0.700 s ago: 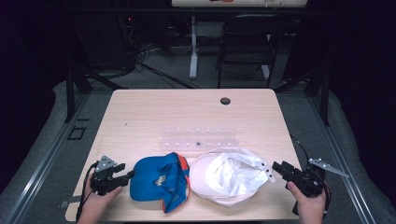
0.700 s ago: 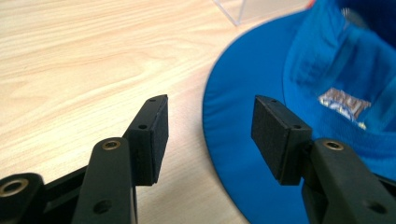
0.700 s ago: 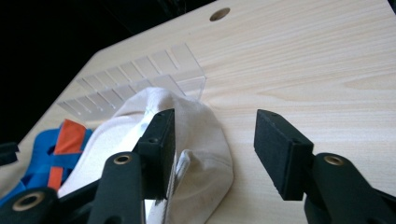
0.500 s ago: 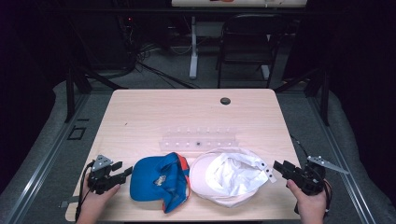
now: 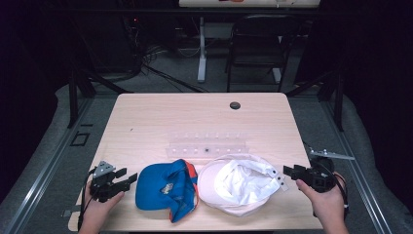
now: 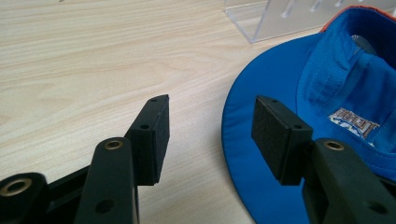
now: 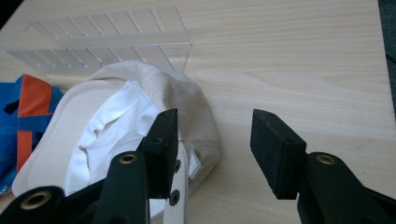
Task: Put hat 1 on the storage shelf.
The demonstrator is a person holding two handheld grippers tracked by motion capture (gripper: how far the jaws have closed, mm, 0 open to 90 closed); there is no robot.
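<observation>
Blue cap (image 5: 163, 187) front-left on table (image 5: 204, 122), white cap (image 5: 238, 183) touching it on right. Left gripper (image 5: 127, 181) fingers apart, brim edge just ahead. Right gripper (image 5: 288, 171) fingers apart, at white cap's strap (image 7: 180, 186). Each hand nearest own cap.

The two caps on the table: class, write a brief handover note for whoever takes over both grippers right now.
Left gripper: open, empty, just left of the blue cap, one of its fingers over the brim.
Right gripper: open, empty, at the white cap's strap end.
Both caps lie upside down, side by side at the near edge of the table, in front of the clear rack.
Done: nothing gripped.
Left: probably grip each cap; where they go is unclear.
</observation>
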